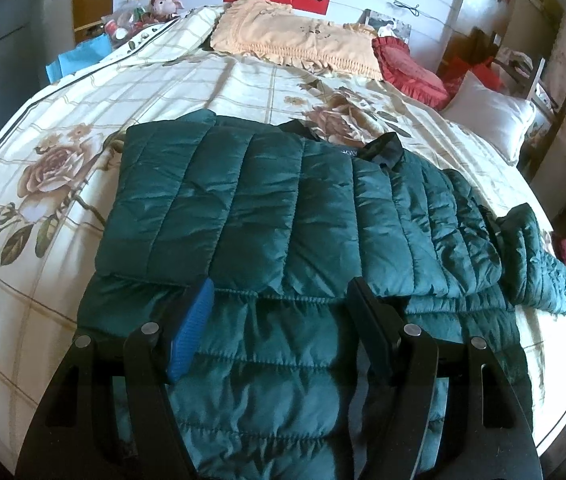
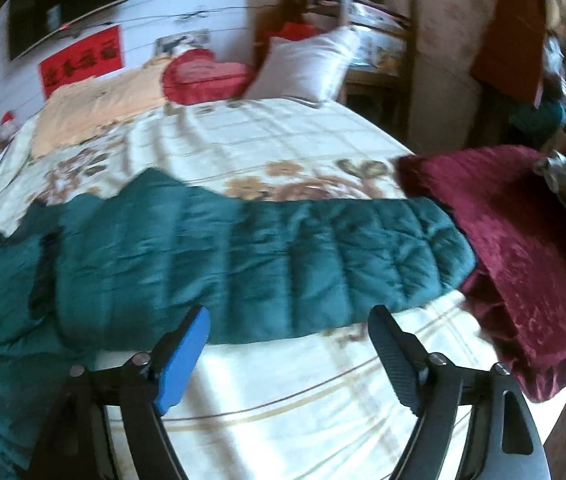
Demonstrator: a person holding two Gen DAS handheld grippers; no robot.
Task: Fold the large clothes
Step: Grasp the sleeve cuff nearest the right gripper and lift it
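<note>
The jacket [image 1: 283, 208], a teal quilted one, lies across the middle of the left wrist frame on the floral bed [image 1: 43, 280], with one side already turned in over the body at centre left and its dark collar [image 1: 383, 148] toward the upper right. In the right wrist frame the other sleeve [image 2: 303, 256] stretches flat across the middle, its cuff ending just beside a maroon blanket [image 2: 523, 260] at the right edge. The left gripper [image 1: 279, 308] hangs over the hem at the bottom of its frame, fingers spread with only puffy fabric below them and nothing pinched. The right gripper [image 2: 287, 328] is spread too, empty, its tips above the sleeve's near edge and bare sheet; that frame is blurred, so exact clearance is hard to judge. The likely trouble is the sleeve: the shell looks slick and padded, so a shallow pinch could take only the top skin and slip off mid-lift, or the fingers could dig in and catch the sheet as well, dragging the bed cover into the fold. The cuff sits so near the blanket that a grab there might snag it. If the left side does not pin the body, swinging the sleeve over may pull open the fold already made.
</note>
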